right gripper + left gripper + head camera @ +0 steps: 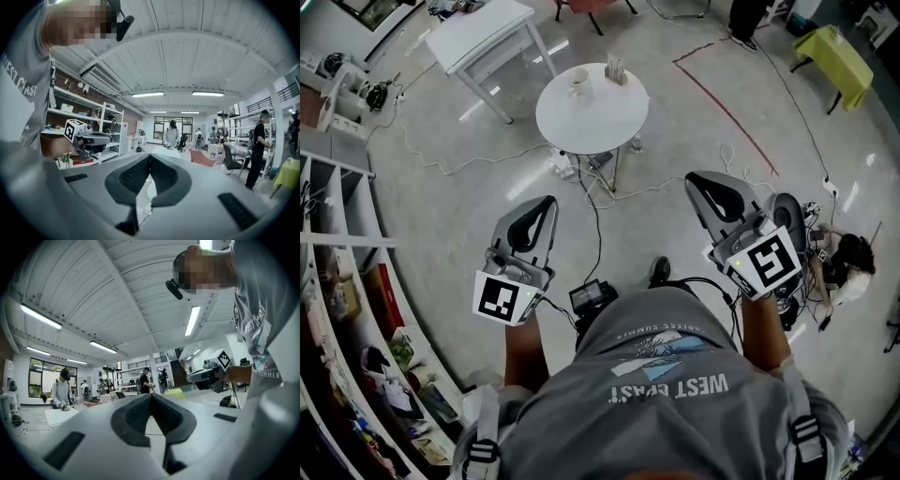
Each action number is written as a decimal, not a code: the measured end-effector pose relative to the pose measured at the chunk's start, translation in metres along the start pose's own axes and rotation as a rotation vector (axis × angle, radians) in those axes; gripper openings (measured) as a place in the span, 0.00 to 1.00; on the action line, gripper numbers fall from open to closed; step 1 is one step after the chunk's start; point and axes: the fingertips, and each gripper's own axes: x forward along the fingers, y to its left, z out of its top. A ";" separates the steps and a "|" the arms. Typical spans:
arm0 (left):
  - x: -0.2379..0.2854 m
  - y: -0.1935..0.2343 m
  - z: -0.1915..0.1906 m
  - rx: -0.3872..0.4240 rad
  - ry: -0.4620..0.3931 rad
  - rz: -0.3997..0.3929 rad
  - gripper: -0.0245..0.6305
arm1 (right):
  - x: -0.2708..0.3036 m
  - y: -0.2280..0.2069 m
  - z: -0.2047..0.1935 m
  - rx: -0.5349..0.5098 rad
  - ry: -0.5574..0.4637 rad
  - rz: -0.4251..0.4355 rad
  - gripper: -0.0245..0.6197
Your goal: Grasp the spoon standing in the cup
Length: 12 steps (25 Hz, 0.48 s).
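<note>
A white cup (578,82) stands on a small round white table (592,117) far ahead of me on the floor. Something thin stands in the cup, too small to tell as a spoon. A small tan holder (616,70) stands beside it. My left gripper (549,202) and right gripper (694,180) are held close to my body, well short of the table, and point toward it. Both are shut and empty: the pads meet in the left gripper view (151,397) and in the right gripper view (150,157). Neither gripper view shows the cup.
A white rectangular table (483,37) stands behind and left of the round one. Shelving (337,281) lines the left side. Cables (581,183) trail over the floor under the round table. At the right are a crouched person (848,262) and a yellow-green table (834,56).
</note>
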 end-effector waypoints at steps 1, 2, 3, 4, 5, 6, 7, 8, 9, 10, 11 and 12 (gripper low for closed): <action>0.006 -0.001 0.001 0.000 0.002 0.011 0.04 | 0.002 -0.008 -0.002 0.001 0.000 0.010 0.04; 0.011 -0.002 0.001 0.000 0.005 0.022 0.04 | 0.003 -0.015 -0.003 0.004 -0.001 0.020 0.04; 0.016 -0.003 0.001 0.000 0.010 0.031 0.04 | 0.005 -0.022 -0.004 0.007 -0.004 0.030 0.04; 0.021 -0.005 0.000 0.000 0.016 0.041 0.04 | 0.007 -0.027 -0.004 0.010 -0.008 0.040 0.04; 0.024 -0.006 0.001 0.000 0.021 0.049 0.04 | 0.008 -0.031 -0.004 0.012 -0.012 0.051 0.04; 0.027 -0.007 0.002 0.002 0.025 0.057 0.04 | 0.009 -0.035 -0.004 0.014 -0.014 0.062 0.04; 0.030 -0.008 0.003 0.004 0.028 0.065 0.04 | 0.010 -0.039 -0.005 0.015 -0.015 0.074 0.04; 0.033 -0.008 0.005 0.006 0.031 0.073 0.04 | 0.012 -0.043 -0.005 0.015 -0.014 0.085 0.04; 0.035 -0.008 0.006 0.008 0.034 0.080 0.04 | 0.013 -0.047 -0.005 0.015 -0.013 0.094 0.04; 0.038 -0.007 0.008 0.009 0.036 0.087 0.04 | 0.014 -0.051 -0.004 0.013 -0.012 0.102 0.04; 0.040 -0.007 0.010 0.008 0.039 0.093 0.04 | 0.015 -0.056 -0.003 0.010 -0.013 0.107 0.04; 0.043 -0.008 0.013 0.005 0.041 0.097 0.04 | 0.014 -0.060 -0.002 0.007 -0.015 0.109 0.04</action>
